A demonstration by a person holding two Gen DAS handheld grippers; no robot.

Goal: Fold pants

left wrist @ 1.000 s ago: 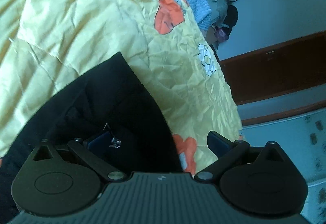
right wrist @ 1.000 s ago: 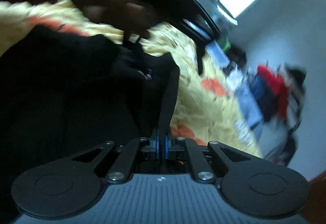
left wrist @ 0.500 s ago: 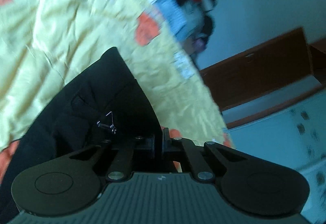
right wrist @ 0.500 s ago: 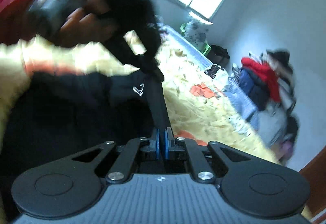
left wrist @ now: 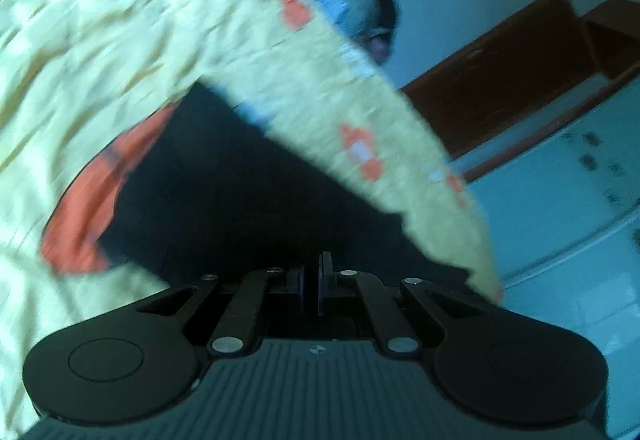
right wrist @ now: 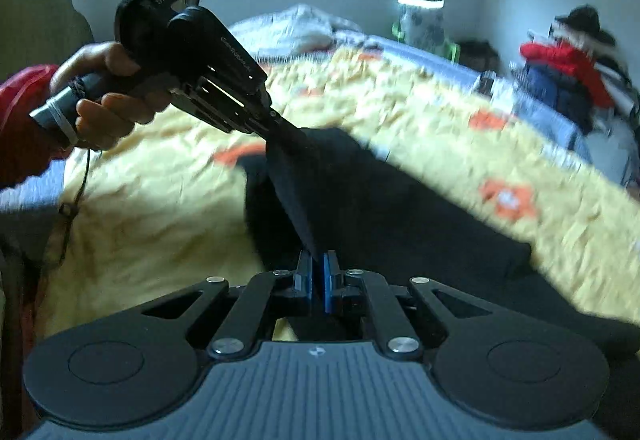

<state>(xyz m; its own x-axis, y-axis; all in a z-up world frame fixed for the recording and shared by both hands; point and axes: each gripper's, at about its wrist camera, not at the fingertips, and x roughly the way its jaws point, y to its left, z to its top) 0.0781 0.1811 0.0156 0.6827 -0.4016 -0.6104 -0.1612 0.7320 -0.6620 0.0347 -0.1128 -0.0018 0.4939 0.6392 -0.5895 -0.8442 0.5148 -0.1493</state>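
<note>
The black pants (right wrist: 400,207) are lying on the yellow bedsheet (right wrist: 152,207) with orange prints, and one edge of them is being held up above the bed, stretched between the two grippers. The right gripper (right wrist: 317,282) is pinching this edge tightly between its blue pads, and the left gripper (right wrist: 276,125), gripped by the person's hand (right wrist: 108,95), is also clamping the dark cloth at its tip. A pile of clothes (right wrist: 568,75) is sitting at the far side of the bed.

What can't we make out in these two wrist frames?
- Left wrist view: which part of the black pants the left gripper pinches; dark cloth hides the contact.
- Both views: print on the yellow bedspread; motion blur.
- Right wrist view: pants' far end, cut off by the gripper body and frame edge; the right gripper clamps a stretched edge.
- Clothes pile: items too small and blurred.
</note>
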